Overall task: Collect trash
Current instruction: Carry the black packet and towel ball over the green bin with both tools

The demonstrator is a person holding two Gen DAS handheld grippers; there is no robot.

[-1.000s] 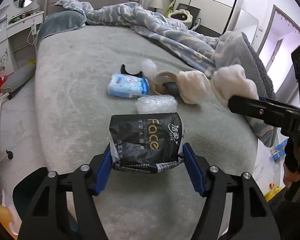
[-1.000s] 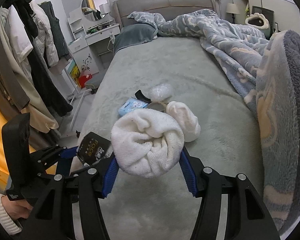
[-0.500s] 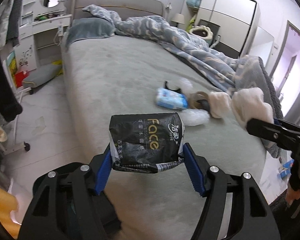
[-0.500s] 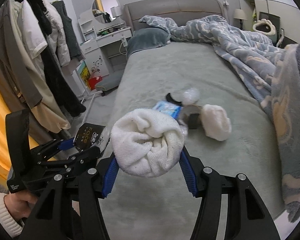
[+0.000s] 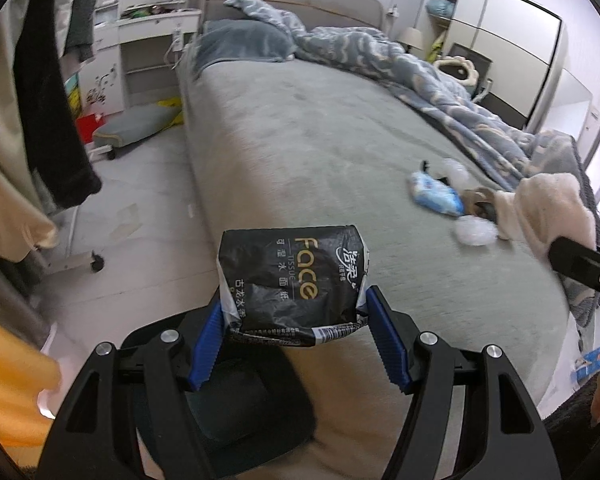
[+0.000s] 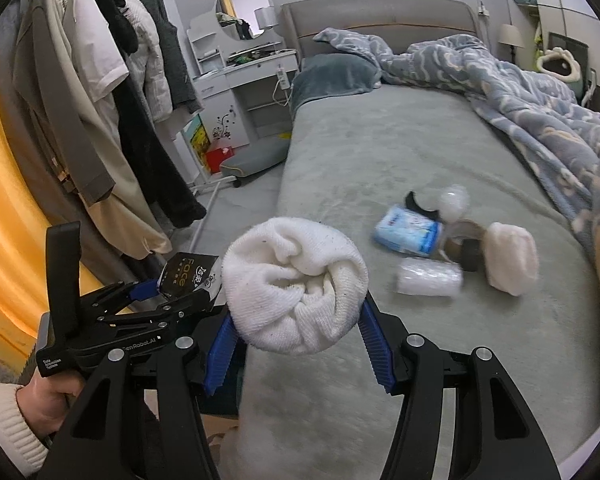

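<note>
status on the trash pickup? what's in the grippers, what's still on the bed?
Done: nothing visibly binned yet. In hand: left gripper clamps a black tissue pack; right gripper clamps a white rolled sock. Left on the bed: blue wipes pack, two clear wrappers, tape roll, another white roll.

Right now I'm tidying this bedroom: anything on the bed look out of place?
Yes: litter sits clustered on the grey bed: a blue tissue pack, a tape roll, clear plastic wrap and a white sock ball.

light: soft, even daylight | blur: slight motion smear | edges: fisheye bend, dark corners
</note>
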